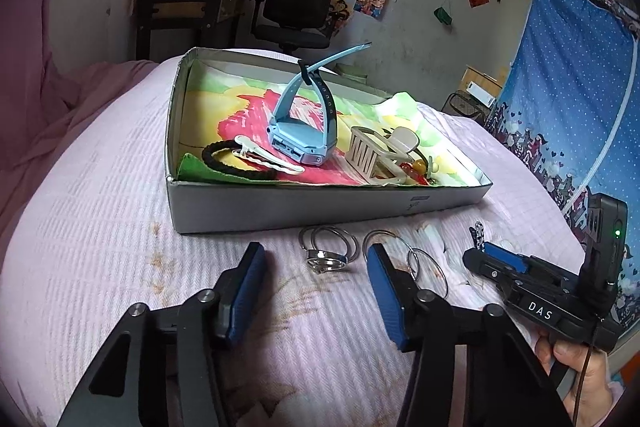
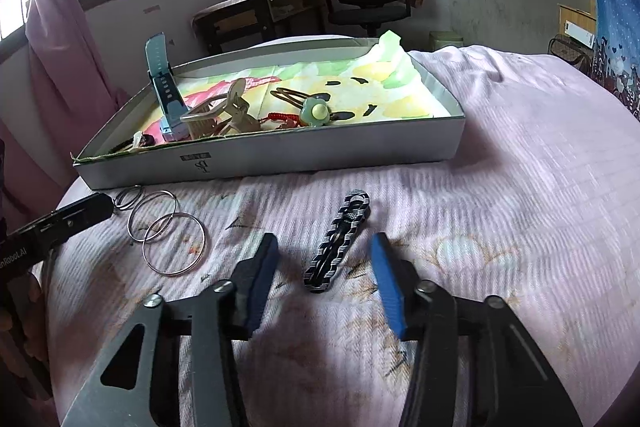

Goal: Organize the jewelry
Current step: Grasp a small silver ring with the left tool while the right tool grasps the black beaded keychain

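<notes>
While both sit before the shoebox lid [image 1: 280,205], the left gripper [image 1: 316,261] gapes around silver rings [image 1: 326,253]; the right gripper [image 2: 325,251] straddles, ungripped, a striped hair clip [image 2: 338,241]

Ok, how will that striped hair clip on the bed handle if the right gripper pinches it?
The clip looks rigid and slim, probably light. Its wavy edges may give the pads grip. It lies flat on soft bedding, so it may press in rather than slide.
</notes>
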### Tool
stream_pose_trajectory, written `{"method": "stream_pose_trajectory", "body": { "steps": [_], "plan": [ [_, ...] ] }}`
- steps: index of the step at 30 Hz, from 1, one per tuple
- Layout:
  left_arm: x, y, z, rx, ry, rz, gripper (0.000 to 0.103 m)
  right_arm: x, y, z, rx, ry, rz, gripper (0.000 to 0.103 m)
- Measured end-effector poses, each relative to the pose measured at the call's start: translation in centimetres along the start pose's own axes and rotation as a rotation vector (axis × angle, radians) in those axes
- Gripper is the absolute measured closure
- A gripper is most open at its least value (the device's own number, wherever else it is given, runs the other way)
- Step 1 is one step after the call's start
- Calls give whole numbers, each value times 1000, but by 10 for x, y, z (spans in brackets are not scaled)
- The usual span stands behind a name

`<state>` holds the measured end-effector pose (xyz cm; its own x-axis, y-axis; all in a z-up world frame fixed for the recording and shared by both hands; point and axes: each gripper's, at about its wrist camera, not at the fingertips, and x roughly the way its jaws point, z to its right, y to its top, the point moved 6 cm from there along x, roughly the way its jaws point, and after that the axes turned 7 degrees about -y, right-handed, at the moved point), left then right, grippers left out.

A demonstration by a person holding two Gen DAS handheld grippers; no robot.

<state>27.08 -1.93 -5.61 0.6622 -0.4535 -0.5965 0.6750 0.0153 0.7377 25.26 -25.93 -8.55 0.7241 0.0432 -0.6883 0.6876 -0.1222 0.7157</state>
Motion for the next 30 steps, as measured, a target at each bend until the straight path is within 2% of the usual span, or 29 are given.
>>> {"method": "stream_pose_trajectory", "body": {
  "steps": [2, 6, 12, 14, 17, 22, 30],
  "plan": [
    [0, -1, 1, 2, 1, 4, 58, 1, -1, -1, -6, 3, -2, 73],
    [-2, -2, 0, 0, 2, 9, 61, 2, -1, 0, -3, 8, -3, 76],
    [0, -3, 2, 15, 7, 2, 62, 3, -3, 0, 0, 10, -7, 77],
    [0, -3, 3, 19, 8, 0, 68, 3, -3, 0, -6, 7, -7, 77],
    [-1, -4, 1, 10, 1, 1, 74, 4, -3, 0, -11, 9, -7, 82],
    [-1, -4, 0, 3, -6, 5, 83, 4, -3, 0, -7, 15, -8, 85],
    [-5, -7, 5, 21, -11, 21, 83, 5, -5, 2, 19, 36, -15, 98]
  ]
}}
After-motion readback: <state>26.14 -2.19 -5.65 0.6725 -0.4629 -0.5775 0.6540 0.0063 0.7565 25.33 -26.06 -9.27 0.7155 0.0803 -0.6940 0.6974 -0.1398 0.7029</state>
